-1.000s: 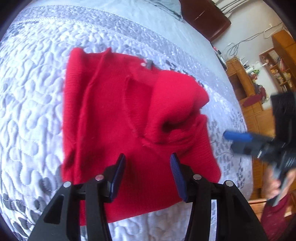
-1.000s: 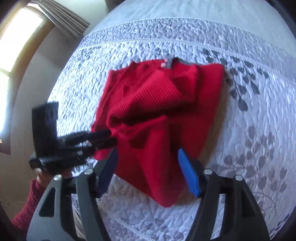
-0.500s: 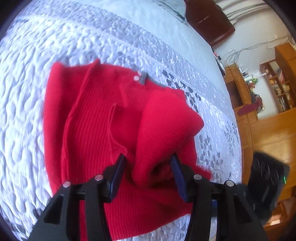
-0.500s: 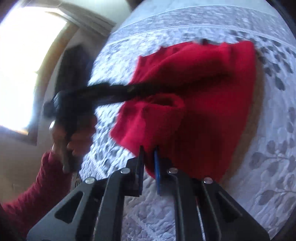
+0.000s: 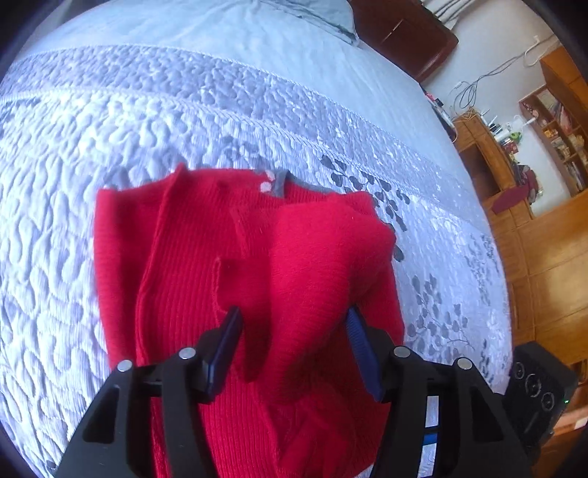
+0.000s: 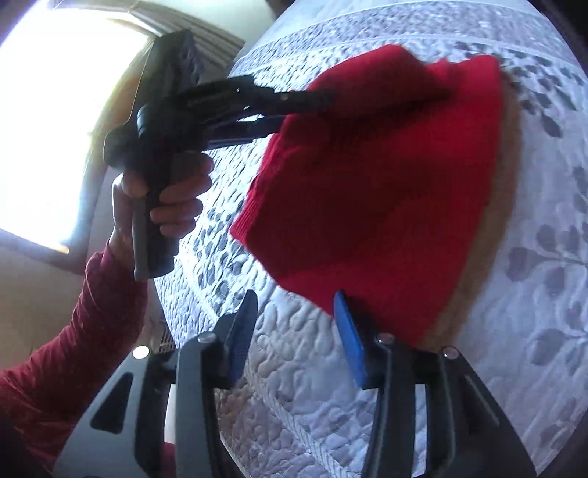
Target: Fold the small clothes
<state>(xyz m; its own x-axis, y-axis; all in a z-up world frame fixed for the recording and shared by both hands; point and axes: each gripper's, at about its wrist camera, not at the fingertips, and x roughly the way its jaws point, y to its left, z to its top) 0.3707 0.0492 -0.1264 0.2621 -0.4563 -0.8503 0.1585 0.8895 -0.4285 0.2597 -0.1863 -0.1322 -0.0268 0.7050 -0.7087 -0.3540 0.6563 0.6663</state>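
Note:
A red knit sweater (image 5: 183, 275) lies partly folded on the quilted bed, its grey neck label at the far edge. My left gripper (image 5: 294, 345) points down over it. Its jaws are opening, and a raised fold of the sweater lies loosely between the blue pads. In the right wrist view the left fingers (image 6: 294, 99) reach in under that fold of the sweater (image 6: 386, 184). My right gripper (image 6: 294, 331) sits at the near hem corner with its jaws opening. Only quilt shows between its pads, and the hem just meets the right pad.
The grey-white quilt (image 5: 110, 128) spreads all round the sweater. A hand (image 6: 172, 198) in a dark red sleeve (image 6: 92, 312) grips the left tool before a bright window (image 6: 55, 110). Wooden cabinets and shelves (image 5: 544, 257) stand past the bed's right edge, with a dark headboard (image 5: 404, 29) far off.
The left gripper moved onto the raised fold and its jaws spread wider. The right gripper closed on the hem edge half a second ago and has now opened off it.

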